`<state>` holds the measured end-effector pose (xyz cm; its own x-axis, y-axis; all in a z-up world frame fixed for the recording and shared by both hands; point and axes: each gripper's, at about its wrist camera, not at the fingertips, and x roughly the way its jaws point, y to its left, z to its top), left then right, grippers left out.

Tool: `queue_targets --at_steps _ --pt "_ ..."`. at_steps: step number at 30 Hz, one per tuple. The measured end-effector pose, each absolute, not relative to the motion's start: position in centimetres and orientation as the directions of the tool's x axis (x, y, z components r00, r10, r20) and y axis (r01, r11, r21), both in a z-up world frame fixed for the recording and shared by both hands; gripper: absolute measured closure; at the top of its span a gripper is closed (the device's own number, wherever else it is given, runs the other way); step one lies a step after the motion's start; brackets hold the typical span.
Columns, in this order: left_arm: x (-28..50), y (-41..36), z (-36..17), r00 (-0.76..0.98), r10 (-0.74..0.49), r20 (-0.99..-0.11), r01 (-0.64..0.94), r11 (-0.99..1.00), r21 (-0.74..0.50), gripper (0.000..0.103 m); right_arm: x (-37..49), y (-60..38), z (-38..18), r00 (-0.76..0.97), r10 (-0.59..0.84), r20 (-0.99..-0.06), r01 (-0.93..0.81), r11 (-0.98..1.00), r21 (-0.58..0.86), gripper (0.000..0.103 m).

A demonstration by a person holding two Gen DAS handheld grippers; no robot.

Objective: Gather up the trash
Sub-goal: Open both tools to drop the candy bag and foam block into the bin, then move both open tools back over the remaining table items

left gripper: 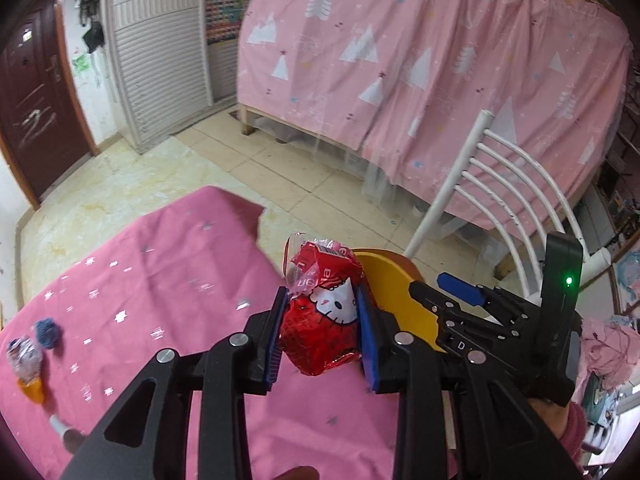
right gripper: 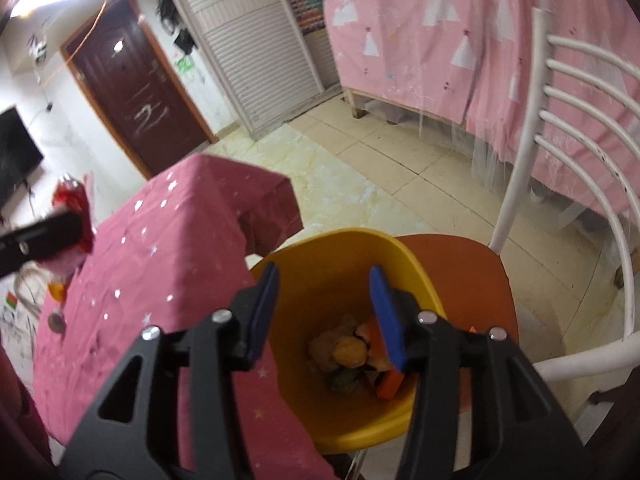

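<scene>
On the pink tablecloth point(left gripper: 140, 300) lies a small wrapper point(left gripper: 25, 356) at the far left. The left gripper point(left gripper: 320, 336) is clamped on a red wrapper point(left gripper: 320, 320) near the yellow bin point(right gripper: 340, 272) — the right gripper point(right gripper: 324, 316) hangs over it, jaws apart, empty.

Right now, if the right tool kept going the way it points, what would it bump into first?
Most likely the trash pile at the bottom of the yellow bin: the open right tool points down into it, nothing between, though depth is unclear.
</scene>
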<state>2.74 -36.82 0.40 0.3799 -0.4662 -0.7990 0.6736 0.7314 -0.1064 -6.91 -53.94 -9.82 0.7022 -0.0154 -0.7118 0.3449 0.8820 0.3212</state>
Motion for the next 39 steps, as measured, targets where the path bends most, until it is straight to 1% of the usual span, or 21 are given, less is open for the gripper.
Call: queue_targets --at_steps 7,9,14,17,28,35,39 --pt "2.2 -40.2 -0.6 0.340 -0.514 -0.788 0.718 0.683 -0.136 0.078 -8.2 -56.4 -10.0 0.722 -0.019 -0.692 0.386 0.841 0.380 0.058" --pt "2.1 -41.0 -0.9 0.324 -0.520 -0.790 0.725 0.673 -0.147 0.071 -8.3 -56.5 -10.1 0.723 -0.015 -0.690 0.386 0.838 0.386 0.058" --pt "1.8 -42.1 -1.6 0.332 -0.503 -0.798 0.727 0.676 -0.123 0.065 -8.3 -56.6 -10.1 0.727 -0.008 -0.686 0.381 0.836 0.394 0.058" --pt "2.0 -42.0 -1.9 0.323 -0.501 -0.803 0.718 0.682 -0.137 0.060 -8.4 -56.7 -10.1 0.732 -0.008 -0.681 0.380 0.835 0.399 0.058" --pt "3.2 -39.3 -1.2 0.356 -0.482 -0.801 0.670 0.729 -0.140 0.059 -7.7 -55.5 -9.6 0.727 0.000 -0.687 0.360 0.852 0.381 0.058" --pt "4.4 -35.2 0.5 0.402 -0.473 -0.784 0.626 0.767 -0.142 0.059 -6.0 -53.1 -7.9 0.727 0.009 -0.686 0.317 0.883 0.347 0.058" --pt "5.3 -32.3 1.3 0.436 -0.463 -0.772 0.592 0.793 -0.141 0.059 -4.2 -50.3 -6.5 0.729 0.024 -0.684 0.265 0.912 0.314 0.058"
